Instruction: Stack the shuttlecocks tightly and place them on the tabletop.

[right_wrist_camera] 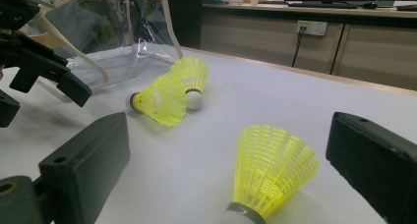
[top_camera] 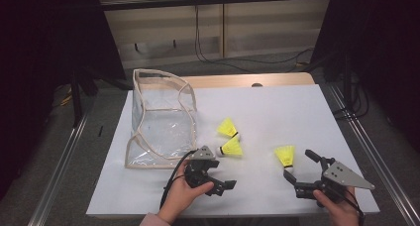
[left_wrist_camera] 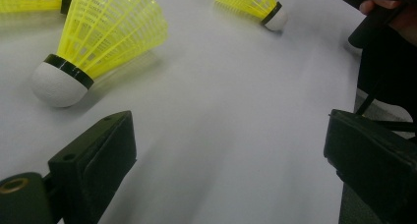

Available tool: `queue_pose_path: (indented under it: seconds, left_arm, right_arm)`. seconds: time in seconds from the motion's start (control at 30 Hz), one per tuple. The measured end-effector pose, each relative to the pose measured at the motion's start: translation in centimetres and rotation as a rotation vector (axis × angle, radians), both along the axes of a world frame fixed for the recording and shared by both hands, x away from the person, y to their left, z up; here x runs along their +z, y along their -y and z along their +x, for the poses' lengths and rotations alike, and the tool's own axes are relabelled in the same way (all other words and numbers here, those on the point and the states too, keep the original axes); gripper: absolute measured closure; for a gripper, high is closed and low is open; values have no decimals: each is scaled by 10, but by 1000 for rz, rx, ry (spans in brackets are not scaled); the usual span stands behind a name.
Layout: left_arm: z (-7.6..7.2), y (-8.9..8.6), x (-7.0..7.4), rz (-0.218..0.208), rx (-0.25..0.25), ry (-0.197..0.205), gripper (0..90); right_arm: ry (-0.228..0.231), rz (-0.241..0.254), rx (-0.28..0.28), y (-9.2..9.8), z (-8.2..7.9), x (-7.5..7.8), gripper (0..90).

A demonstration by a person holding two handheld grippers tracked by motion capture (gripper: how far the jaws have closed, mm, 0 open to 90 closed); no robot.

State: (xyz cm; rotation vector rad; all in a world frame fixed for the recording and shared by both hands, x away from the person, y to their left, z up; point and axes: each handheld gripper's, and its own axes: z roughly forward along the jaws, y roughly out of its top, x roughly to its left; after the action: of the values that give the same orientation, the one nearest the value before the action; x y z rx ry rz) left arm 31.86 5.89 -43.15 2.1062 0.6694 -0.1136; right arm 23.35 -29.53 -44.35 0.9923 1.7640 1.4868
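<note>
Clear bag [top_camera: 161, 119] stands at left of white tabletop [top_camera: 277, 112], mouth facing up, nothing visible inside. Three yellow shuttlecocks lie outside it on the tabletop: two close together just right of the bag [top_camera: 228, 129] [top_camera: 231, 148], third [top_camera: 286, 156] apart to the right. Right gripper [top_camera: 302, 174] has jaws open, third shuttlecock between them, cork toward the camera, not clamped. Left gripper [top_camera: 218, 179] has jaws open on bare tabletop, nearest shuttlecock just ahead of its left jaw.
</note>
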Motion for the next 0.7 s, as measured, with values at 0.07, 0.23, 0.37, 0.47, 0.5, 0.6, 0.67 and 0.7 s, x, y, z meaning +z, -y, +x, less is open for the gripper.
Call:
queue_pose_path:
  seconds: [0.07, 0.23, 0.37, 0.47, 0.5, 0.6, 0.67, 0.7]
  left_arm:
    - [-2, -1, 0, 4, -3, -5, 53]
    - [-4, -2, 1, -12, 12, 16, 38]
    - [-5, -5, 3, -5, -10, 26, 38]
    - [-4, -9, 4, 5, -20, 40, 38]
    - [-5, -9, 3, -8, -14, 40, 38]
    - [-5, -11, 4, 14, -25, 44, 38]
    - [-7, -11, 3, 8, -28, 48, 38]
    - [-8, -12, 3, 9, -25, 46, 38]
  right_arm:
    - [-2, -1, -3, 0, 0, 0, 27]
    - [-3, -2, -3, 0, 0, 0, 27]
    - [-3, 0, -3, -1, 0, 0, 27]
    - [-2, 1, -1, 0, 0, 0, 27]
    - [-3, 0, -1, 0, 0, 0, 27]
    - [-1, -4, -2, 0, 0, 0, 27]
    - [-1, -1, 1, 0, 0, 0, 27]
    - [0, -1, 2, 0, 0, 0, 27]
